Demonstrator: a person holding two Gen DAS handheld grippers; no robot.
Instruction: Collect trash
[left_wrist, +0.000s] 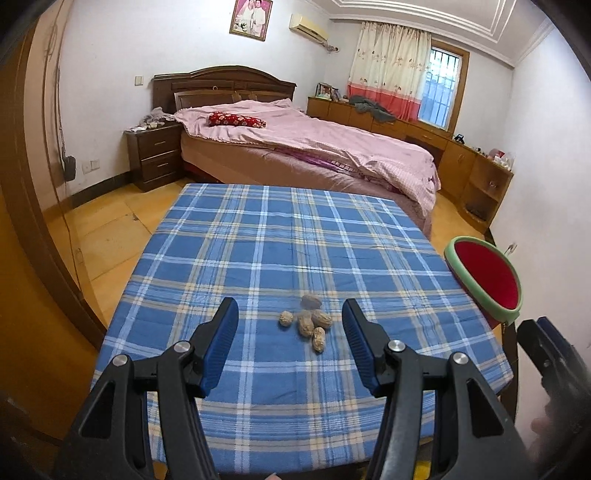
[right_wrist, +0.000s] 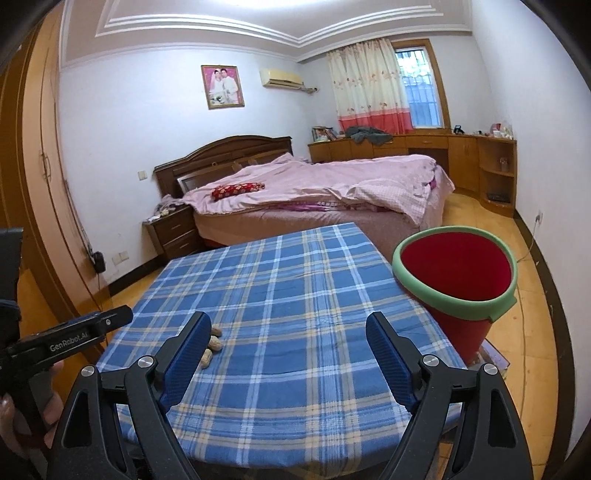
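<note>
Five tan peanut shells (left_wrist: 307, 322) clustered near the blue plaid tabletop's (left_wrist: 258, 240) near edge, partly hidden in the right view, left gripper (left_wrist: 290, 328) and right gripper (right_wrist: 286, 349) both spread wide and empty, red green-rimmed bucket (right_wrist: 456, 273) beside the right edge, base cut off.

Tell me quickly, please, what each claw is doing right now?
Left claw: open, empty, above the table with the peanut shells ahead between its fingers.
Right claw: open, empty, above the plaid tablecloth.
</note>
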